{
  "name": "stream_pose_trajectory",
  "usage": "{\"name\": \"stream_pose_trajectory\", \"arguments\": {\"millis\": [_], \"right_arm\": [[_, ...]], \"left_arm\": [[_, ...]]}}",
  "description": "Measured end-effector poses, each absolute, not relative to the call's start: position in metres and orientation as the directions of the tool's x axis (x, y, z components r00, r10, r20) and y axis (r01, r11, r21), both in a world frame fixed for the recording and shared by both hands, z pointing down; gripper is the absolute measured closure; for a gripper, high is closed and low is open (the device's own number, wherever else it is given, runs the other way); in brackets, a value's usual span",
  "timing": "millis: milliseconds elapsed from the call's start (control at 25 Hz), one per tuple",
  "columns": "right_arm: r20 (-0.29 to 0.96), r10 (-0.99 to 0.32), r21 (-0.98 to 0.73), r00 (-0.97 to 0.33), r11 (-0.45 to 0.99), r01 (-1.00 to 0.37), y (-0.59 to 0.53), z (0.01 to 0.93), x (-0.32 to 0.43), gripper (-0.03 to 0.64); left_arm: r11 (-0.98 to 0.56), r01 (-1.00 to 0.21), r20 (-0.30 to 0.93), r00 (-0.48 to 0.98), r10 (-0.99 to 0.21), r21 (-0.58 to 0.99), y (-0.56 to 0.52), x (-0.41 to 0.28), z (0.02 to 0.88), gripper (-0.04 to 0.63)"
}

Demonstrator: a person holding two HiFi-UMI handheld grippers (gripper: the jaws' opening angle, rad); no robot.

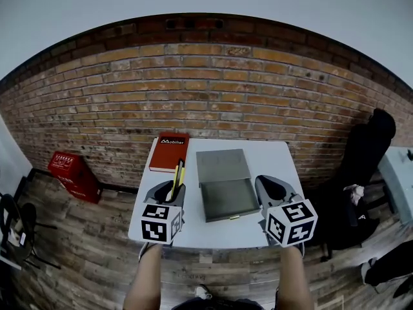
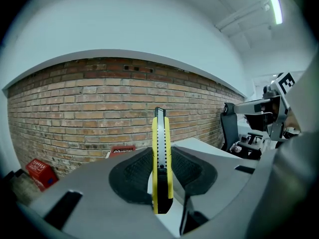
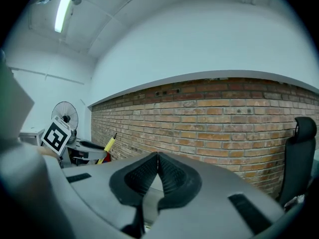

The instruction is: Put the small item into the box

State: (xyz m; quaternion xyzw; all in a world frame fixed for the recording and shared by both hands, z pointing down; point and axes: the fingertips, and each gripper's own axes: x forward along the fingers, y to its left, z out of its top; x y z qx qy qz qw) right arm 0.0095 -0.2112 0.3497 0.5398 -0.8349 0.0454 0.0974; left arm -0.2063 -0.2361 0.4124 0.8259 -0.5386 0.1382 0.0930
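A yellow and black utility knife (image 2: 161,153) stands upright between the pads of my left gripper (image 2: 162,169), which is shut on it. In the head view the knife (image 1: 178,175) sticks up from the left gripper (image 1: 171,189) at the left side of the white table (image 1: 274,155). A grey box (image 1: 227,200) lies open in the middle of the table, its lid (image 1: 222,165) folded back toward the wall. My right gripper (image 3: 157,159) is shut with nothing in it, just right of the box (image 1: 273,187).
A red book (image 1: 170,151) lies at the table's far left corner. A brick wall (image 1: 213,89) runs behind. A red crate (image 1: 72,173) stands on the wooden floor to the left, a black chair (image 1: 366,148) to the right.
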Motion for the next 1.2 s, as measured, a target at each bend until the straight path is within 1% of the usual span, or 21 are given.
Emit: {"name": "stream_pose_trajectory", "arguments": {"millis": [320,680,1200], "right_arm": [[0.214,-0.901,0.029,-0.378,0.392,-0.919,-0.221,0.353,0.012,0.597],[0.194,-0.891,0.019,-0.410,0.421,-0.907,-0.244,0.356,0.027,0.597],[0.166,-0.876,0.013,-0.453,0.461,-0.887,-0.300,0.347,0.075,0.596]], "left_arm": [[-0.428,-0.904,0.333,0.405,-0.851,0.004,-0.251,-0.201,0.415,0.466],[-0.410,-0.912,0.339,0.377,-0.862,-0.027,-0.267,-0.185,0.415,0.466],[-0.388,-0.920,0.345,0.346,-0.872,-0.058,-0.310,-0.134,0.410,0.466]]}}
